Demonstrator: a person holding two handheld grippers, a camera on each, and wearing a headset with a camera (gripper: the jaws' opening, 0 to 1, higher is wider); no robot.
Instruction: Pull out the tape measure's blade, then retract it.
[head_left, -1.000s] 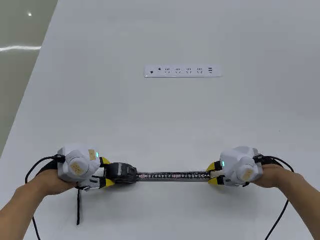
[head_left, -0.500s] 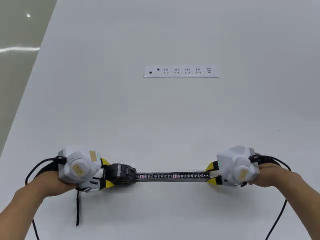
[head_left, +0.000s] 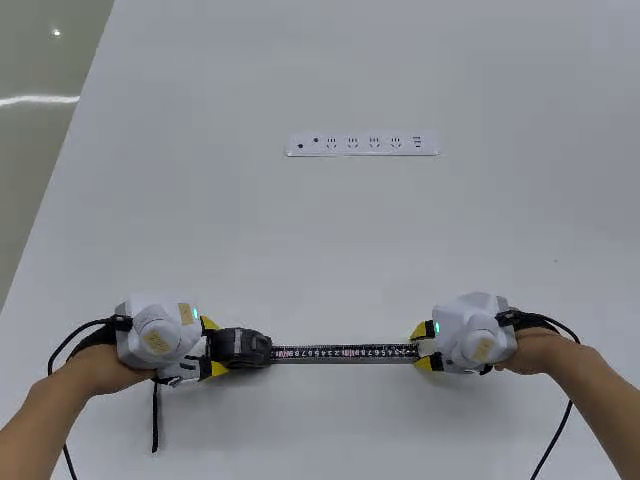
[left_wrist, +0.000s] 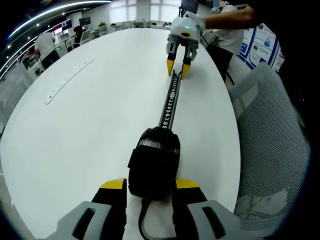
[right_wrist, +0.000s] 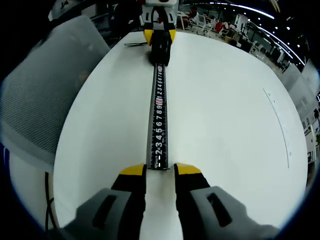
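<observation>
A black tape measure case (head_left: 240, 346) (left_wrist: 154, 162) lies on the white table, held between the yellow-tipped jaws of my left gripper (head_left: 212, 347) (left_wrist: 150, 184). Its dark blade (head_left: 345, 352) (left_wrist: 170, 100) (right_wrist: 158, 112) with white numbers stretches out flat to the right. My right gripper (head_left: 422, 346) (right_wrist: 159, 169) is shut on the blade's end. In the right gripper view the case (right_wrist: 160, 42) sits far off with the left gripper behind it. The right gripper (left_wrist: 178, 69) stands at the blade's far end in the left gripper view.
A white power strip (head_left: 362, 145) lies flat on the table (head_left: 320, 240) farther back. The table's left edge (head_left: 60, 170) drops to a grey floor. A mesh chair (left_wrist: 270, 140) stands by the table. Cables trail from both grippers near the front edge.
My right gripper has moved slightly left toward the case, so the drawn-out blade is a little shorter. The left gripper and case have stayed put.
</observation>
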